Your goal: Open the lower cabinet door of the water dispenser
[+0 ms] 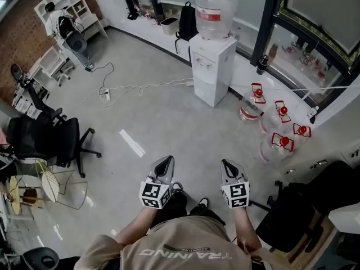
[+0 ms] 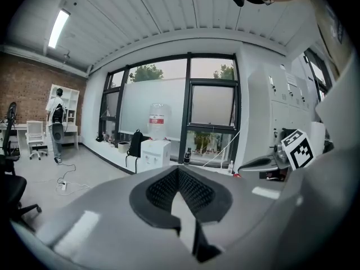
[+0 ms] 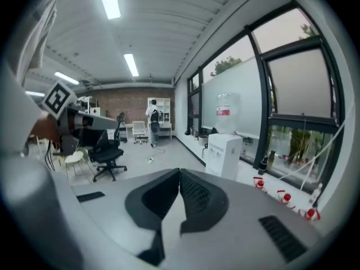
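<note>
Shirt [image 1: 185, 246]: closest of all, a beige top with lettering at the bottom edge of the head view, both arms reaching out ahead of it.
Left tongs [image 1: 166, 163]: held out low over the grey floor [image 1: 157, 128]. The left gripper view shows these tongs [image 2: 179, 170] with the ribbed pads pressed together at the tip and nothing between them.
Right tongs [image 1: 227, 166]: just beside the left pair, pointing the same way. In the right gripper view they [image 3: 180, 172] are closed too, empty, pads meeting.
Water dispenser [image 1: 211, 72]: far side of the room, well apart from both tongs, a white cabinet standing on the floor before the dark-framed windows. It sits straight ahead in both gripper views [image 2: 154, 151] [image 3: 223, 153].
Lower cabinet door [image 1: 203, 91]: the bottom panel on the dispenser's front, looking flush and shut, nothing touching it.
Water bottle [image 1: 215, 1]: big clear jug with a red label, upside down on top of the dispenser.
Spare bottles [image 1: 281, 142]: a cluster of clear jugs with red caps on the floor, right of the dispenser.
Backpack [image 1: 187, 21]: black, on the floor just behind the dispenser, by the window.
Office chair [image 1: 48, 139]: black, on castors, out at the left.
Cable [image 1: 129, 88]: white lead trailing across the floor left of the dispenser.
</note>
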### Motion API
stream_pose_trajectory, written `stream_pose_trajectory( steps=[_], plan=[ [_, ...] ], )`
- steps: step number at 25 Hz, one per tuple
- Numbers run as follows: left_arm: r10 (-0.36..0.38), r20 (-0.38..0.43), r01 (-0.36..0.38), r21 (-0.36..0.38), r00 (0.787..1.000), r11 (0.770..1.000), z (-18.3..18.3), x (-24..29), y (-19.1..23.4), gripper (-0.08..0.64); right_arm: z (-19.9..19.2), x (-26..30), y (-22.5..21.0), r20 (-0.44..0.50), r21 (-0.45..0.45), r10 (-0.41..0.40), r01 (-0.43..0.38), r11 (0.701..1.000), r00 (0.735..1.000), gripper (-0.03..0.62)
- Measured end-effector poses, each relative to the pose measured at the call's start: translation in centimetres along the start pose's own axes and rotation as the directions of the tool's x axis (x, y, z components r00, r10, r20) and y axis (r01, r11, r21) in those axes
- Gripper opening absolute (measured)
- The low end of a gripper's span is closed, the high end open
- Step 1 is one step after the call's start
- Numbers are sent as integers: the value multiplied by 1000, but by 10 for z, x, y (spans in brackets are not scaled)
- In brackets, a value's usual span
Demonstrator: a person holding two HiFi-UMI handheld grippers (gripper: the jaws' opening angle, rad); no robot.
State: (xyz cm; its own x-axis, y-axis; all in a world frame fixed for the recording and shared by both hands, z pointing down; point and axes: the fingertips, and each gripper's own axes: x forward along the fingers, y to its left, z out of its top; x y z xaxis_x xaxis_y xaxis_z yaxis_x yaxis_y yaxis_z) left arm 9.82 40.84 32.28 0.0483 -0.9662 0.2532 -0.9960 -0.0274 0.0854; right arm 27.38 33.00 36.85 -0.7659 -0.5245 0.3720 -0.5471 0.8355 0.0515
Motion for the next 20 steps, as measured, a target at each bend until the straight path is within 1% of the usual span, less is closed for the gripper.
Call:
stream_pose_trajectory(
  steps=[2,3,5,7,11,13,16,18,20],
  plan=[
    [-4,-2,4,-5,1000,1000,-1,11,10,8,-3,15,1,-38,-69,2,-5,998,999,11],
    [-7,0,7,-6,1000,1000,0,18,17,8,-2,25,2,-48,-83,7,-11,997,999,11],
    [-16,10,16,-9,1000,1000,3,34,35,8,5,46,1,-50,-80,10,-13,997,999,11],
    [-25,27,25,2,999,1000,11,51,53,8,17,68,-3,-37,-52,1,-3,999,999,11],
    [-48,51,46,43,998,998,31,76,97,8,59,107,-8,39,94,-23,19,995,999,11],
    [-67,57,63,64,996,996,41,90,120,8,80,127,-17,70,117,-61,53,992,996,11],
    [-101,42,97,87,994,992,42,113,154,8,100,154,-29,91,135,-129,116,984,987,11],
    [-123,24,121,82,992,989,43,130,170,8,103,167,-34,88,160,-167,151,975,982,11],
    [-141,15,139,66,990,988,44,146,179,8,97,177,-37,59,179,-182,169,969,981,11]
  ],
)
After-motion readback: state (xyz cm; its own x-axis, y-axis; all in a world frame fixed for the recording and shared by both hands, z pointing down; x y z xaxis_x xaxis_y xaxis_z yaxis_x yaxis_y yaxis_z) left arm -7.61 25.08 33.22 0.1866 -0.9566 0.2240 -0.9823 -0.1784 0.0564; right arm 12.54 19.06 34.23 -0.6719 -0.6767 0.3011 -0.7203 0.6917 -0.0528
